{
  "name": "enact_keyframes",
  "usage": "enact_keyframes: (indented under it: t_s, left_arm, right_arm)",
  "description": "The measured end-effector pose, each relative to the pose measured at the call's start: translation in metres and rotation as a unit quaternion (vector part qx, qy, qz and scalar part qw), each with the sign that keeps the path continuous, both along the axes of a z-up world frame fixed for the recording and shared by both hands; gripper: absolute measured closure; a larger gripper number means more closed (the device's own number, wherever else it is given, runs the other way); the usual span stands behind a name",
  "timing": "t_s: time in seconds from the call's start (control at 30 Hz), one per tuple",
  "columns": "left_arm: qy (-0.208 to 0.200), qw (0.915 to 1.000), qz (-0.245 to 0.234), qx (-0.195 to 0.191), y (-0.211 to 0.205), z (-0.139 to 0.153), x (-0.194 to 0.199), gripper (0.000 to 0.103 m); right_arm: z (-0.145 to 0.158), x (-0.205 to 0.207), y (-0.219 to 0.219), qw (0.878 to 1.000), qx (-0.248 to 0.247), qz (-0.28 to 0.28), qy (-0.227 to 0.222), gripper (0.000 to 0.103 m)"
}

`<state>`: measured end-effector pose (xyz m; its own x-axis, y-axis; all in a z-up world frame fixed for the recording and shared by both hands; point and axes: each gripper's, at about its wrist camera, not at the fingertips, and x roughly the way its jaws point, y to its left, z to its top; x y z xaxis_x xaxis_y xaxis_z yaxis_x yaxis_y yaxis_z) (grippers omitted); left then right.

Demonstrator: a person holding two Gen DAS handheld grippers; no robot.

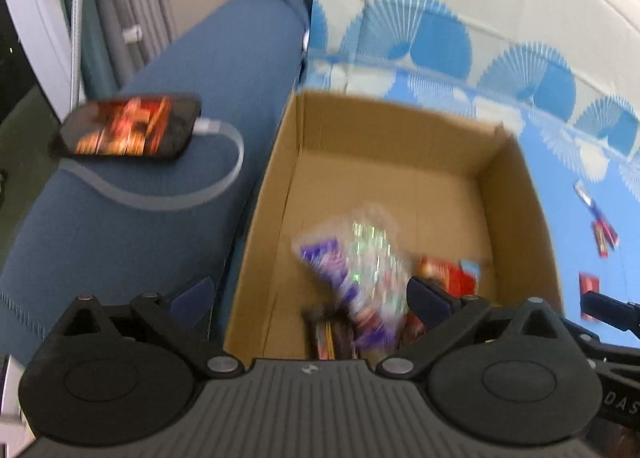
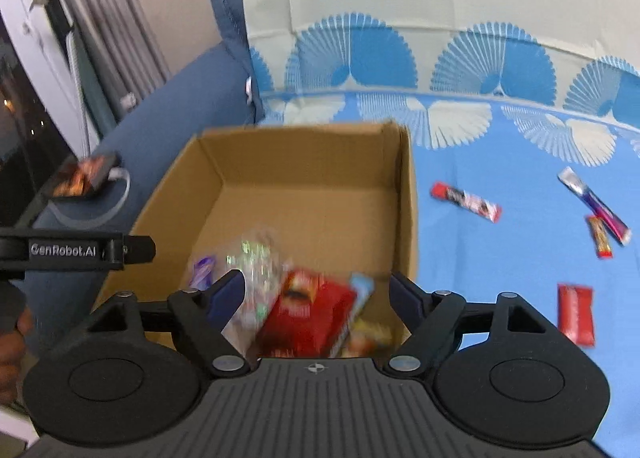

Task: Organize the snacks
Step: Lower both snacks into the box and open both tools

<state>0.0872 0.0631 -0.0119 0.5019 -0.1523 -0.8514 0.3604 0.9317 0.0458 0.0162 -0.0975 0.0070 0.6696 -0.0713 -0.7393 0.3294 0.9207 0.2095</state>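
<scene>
A phone [image 1: 126,126] lies on the blue sofa arm [image 1: 160,178] at left. The left tool [image 1: 310,294] and right tool [image 2: 316,290] both hover spread apart, empty, over the cardboard box [image 2: 404,194], whose near end holds a clear snack bag [image 1: 360,254] and red packet [image 2: 308,310]. Right of it, loose snack bars [image 2: 466,201] lie scattered on the sheet [image 2: 500,258].

An open cardboard box [image 2: 404,194] sits on a blue patterned bedsheet [image 2: 500,258] with its top unobstructed, and its far half is bare floor while a loose pile of snack packets [image 2: 308,310] fills the near end. The box's tall walls block any sideways approach, and its left wall presses against a blue sofa arm [image 1: 132,194] carrying a phone [image 1: 128,132] and its looping cable [image 1: 224,182]. To the box's right the sheet lies open, dotted with well-separated snack bars [image 2: 466,201] and a red packet [image 2: 575,313].
</scene>
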Motion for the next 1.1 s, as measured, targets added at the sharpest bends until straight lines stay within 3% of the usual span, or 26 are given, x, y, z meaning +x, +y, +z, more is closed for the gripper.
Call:
enact_keyframes:
  t_s: [0.27,0.7,1.1]
  left_arm:
    - [0.025,0.9997,0.007,-0.001,0.032,0.008,-0.065,0.0]
    - [-0.024,0.9995,-0.017,-0.011,0.057,0.041,-0.145,0.0]
    - [-0.071,0.9968,-0.029,-0.02,0.061,0.063,-0.178,0.0]
  right_arm:
    - [0.012,-0.06,0.045,0.999,-0.012,0.022,0.032,0.013]
    - [0.052,-0.133,0.092,0.996,-0.079,0.028,-0.01,0.009]
    - [0.071,-0.175,0.104,0.993,-0.106,0.017,-0.049,0.007]
